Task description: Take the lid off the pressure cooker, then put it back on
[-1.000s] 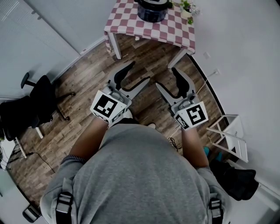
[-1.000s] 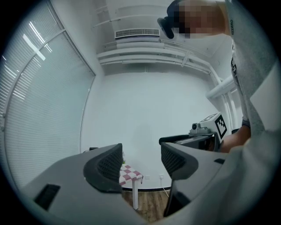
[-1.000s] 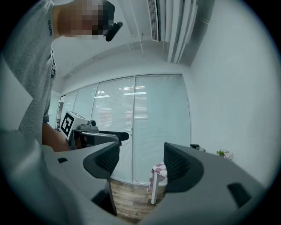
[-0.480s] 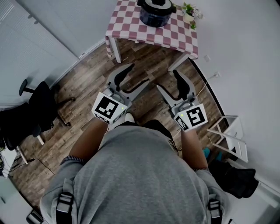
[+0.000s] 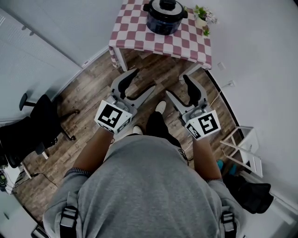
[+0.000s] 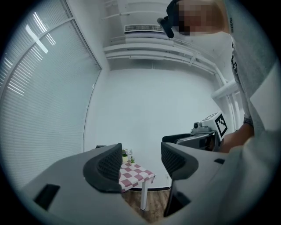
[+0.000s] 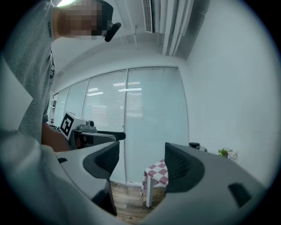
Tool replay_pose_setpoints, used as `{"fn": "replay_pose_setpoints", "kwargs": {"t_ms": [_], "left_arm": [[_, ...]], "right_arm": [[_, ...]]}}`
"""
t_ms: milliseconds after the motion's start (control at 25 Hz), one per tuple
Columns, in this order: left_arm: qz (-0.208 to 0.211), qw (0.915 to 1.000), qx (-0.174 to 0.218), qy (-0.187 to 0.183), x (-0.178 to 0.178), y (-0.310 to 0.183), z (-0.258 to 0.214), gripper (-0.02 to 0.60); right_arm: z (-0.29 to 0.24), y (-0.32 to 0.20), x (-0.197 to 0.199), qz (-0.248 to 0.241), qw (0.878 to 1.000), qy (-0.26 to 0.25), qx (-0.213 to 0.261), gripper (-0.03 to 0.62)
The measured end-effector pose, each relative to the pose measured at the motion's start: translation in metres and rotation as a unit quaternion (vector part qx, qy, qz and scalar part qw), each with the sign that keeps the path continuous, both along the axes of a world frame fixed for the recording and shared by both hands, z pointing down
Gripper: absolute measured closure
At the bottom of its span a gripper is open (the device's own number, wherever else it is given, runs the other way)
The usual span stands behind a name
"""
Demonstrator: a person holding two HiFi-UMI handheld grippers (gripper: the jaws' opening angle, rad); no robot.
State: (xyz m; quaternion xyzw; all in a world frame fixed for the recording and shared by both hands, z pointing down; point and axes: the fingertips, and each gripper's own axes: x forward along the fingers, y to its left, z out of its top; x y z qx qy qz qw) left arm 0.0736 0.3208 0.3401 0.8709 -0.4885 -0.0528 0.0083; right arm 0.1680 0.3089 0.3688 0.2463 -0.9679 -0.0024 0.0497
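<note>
Nearer looms the checkered table (image 5: 139, 42) on wood floor (image 5: 93, 88); left tongs (image 5: 144, 79), right tongs (image 5: 177, 85) gape empty.

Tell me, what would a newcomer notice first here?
The left gripper and the right gripper jut forward from the person's hands in the middle of the head view, jaws apart and empty, each with black-and-white square markers at its back. Ahead, at the top, a dark pressure cooker with its lid on stands on a small table with a pink checked cloth, a potted plant beside it.
</note>
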Motion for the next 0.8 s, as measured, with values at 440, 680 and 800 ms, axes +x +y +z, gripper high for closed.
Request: {"fn": "replay_pose_setpoints", "kwargs": {"t_ms": [440, 680, 800], "left_arm": [[-0.026, 0.9996, 0.010, -0.009, 0.000, -0.134, -0.015, 0.282], [-0.055, 0.9985, 0.000, -0.003, 0.009, -0.206, -0.014, 0.282], [-0.070, 0.9975, -0.004, -0.005, 0.010, -0.232, -0.013, 0.282]], "right_arm": [[-0.014, -0.137, -0.006, -0.034, 0.999, -0.007, 0.004, 0.260], [-0.008, -0.209, 0.000, -0.061, 0.998, 0.006, 0.001, 0.269], [-0.002, -0.237, 0.001, -0.076, 0.997, 0.011, -0.006, 0.269]]}}
